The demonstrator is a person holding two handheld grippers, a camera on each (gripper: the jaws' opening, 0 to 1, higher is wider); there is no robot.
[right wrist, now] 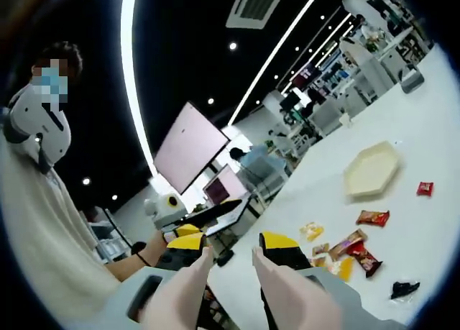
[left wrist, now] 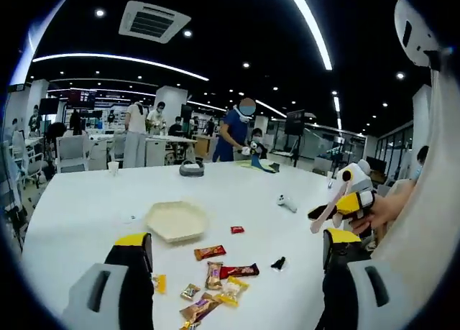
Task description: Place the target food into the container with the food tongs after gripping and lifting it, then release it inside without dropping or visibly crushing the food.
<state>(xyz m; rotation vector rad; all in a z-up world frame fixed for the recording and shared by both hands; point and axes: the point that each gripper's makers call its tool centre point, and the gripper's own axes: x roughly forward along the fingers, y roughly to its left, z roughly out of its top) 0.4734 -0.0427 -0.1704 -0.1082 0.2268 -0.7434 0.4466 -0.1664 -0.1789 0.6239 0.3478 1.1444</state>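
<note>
Left gripper view: the left gripper (left wrist: pixel 237 262) hovers over a white tabletop (left wrist: pixel 79 208), its yellow-tipped jaws well apart with nothing between them. A cream hexagonal container (left wrist: pixel 177 221) sits empty near the middle of the tabletop. Toward the near edge lies a scatter of wrapped snacks: an orange-red packet (left wrist: pixel 209 252), a dark red bar (left wrist: pixel 238 271), a tan bar (left wrist: pixel 214 275), a yellow packet (left wrist: pixel 233 291) and a brown bar (left wrist: pixel 198 309). A small red packet (left wrist: pixel 237 230) lies apart, just beside the container. A small black object (left wrist: pixel 278 263) lies to the right of the pile. At the right side a hand (left wrist: pixel 377 211) holds the right gripper (left wrist: pixel 350 199), from which a tong arm (left wrist: pixel 327 213) juts over the tabletop edge. People stand at desks beyond the far edge.

Right gripper view: the right gripper (right wrist: pixel 228 252) carries pale food tongs (right wrist: pixel 273 290), one arm on each jaw. The arms stand spread, tips apart, pinching nothing. Beyond them, on the tabletop (right wrist: pixel 431 129), the snack pile (right wrist: pixel 348 249) lies untouched, with the hexagonal container (right wrist: pixel 371 170) farther off and the small red packet (right wrist: pixel 425 188) beside it. A person's sleeve (right wrist: pixel 43 236) fills the left side.
</note>
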